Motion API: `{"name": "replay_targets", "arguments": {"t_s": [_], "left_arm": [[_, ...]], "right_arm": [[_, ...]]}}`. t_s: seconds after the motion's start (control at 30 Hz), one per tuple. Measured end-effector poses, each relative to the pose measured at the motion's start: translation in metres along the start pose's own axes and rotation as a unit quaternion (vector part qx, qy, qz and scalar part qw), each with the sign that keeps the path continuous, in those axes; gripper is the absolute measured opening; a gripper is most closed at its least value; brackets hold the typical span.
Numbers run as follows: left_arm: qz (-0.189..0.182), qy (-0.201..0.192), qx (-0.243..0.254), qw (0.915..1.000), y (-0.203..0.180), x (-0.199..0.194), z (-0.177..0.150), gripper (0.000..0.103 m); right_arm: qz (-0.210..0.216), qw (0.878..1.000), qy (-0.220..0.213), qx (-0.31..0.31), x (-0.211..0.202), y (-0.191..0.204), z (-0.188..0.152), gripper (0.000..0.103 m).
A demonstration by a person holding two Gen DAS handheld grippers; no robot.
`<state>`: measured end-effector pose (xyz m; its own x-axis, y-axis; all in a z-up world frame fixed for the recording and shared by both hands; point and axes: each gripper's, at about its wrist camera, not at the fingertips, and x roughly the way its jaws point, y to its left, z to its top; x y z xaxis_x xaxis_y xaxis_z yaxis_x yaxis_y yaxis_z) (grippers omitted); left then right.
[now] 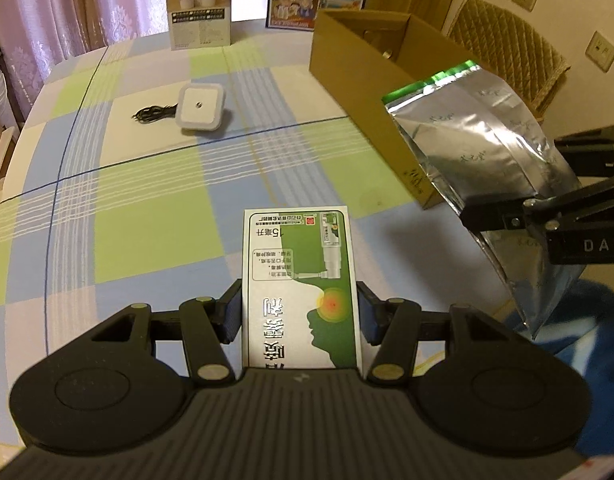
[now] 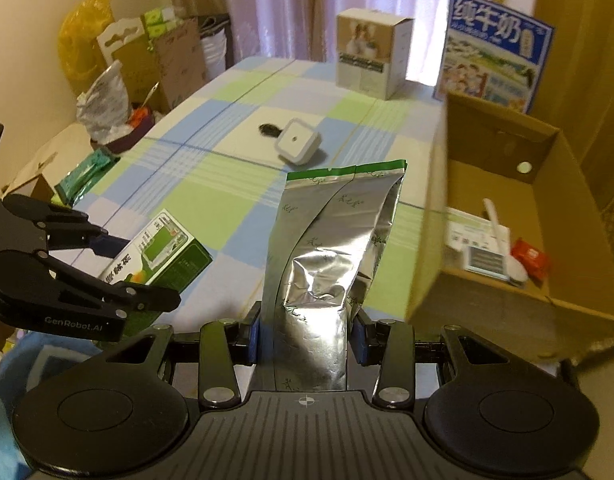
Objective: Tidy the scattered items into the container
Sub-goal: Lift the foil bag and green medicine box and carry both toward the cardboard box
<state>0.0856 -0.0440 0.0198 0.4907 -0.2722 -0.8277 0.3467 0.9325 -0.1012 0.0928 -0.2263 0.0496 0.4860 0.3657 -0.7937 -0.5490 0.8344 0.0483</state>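
My left gripper (image 1: pixel 301 314) is shut on a green and white medicine box (image 1: pixel 301 280) and holds it above the checked tablecloth. It also shows in the right wrist view (image 2: pixel 163 256). My right gripper (image 2: pixel 307 330) is shut on a silver foil pouch (image 2: pixel 327 264) with a green top edge, held upright just left of the open cardboard box (image 2: pixel 499 148). The pouch (image 1: pixel 479 140) hangs by the cardboard box's (image 1: pixel 359 80) near corner. The box holds a white packet, a white spoon-like item and a red packet (image 2: pixel 531 258).
A white square night light (image 1: pixel 201 106) with a black cable lies mid-table. A beige product box (image 1: pixel 199 6) and a blue milk carton (image 2: pixel 495 48) stand at the far edge. A green packet (image 2: pixel 87 174) lies at the table's left edge. A wicker chair (image 1: pixel 507 48) stands behind the cardboard box.
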Motion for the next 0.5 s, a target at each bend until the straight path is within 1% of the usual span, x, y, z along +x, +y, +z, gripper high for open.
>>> {"name": "replay_targets", "arguments": {"t_s": [0.3, 0.5], "left_arm": [[-0.005, -0.021, -0.017, 0.9996, -0.031, -0.011, 0.004, 0.051], [-0.018, -0.031, -0.026, 0.999, -0.05, -0.013, 0.007, 0.051]], "right_arm": [[-0.02, 0.999, -0.021, 0.026, -0.036, -0.025, -0.019, 0.039], [-0.034, 0.998, -0.032, 0.041, -0.056, -0.042, -0.028, 0.039]]}}
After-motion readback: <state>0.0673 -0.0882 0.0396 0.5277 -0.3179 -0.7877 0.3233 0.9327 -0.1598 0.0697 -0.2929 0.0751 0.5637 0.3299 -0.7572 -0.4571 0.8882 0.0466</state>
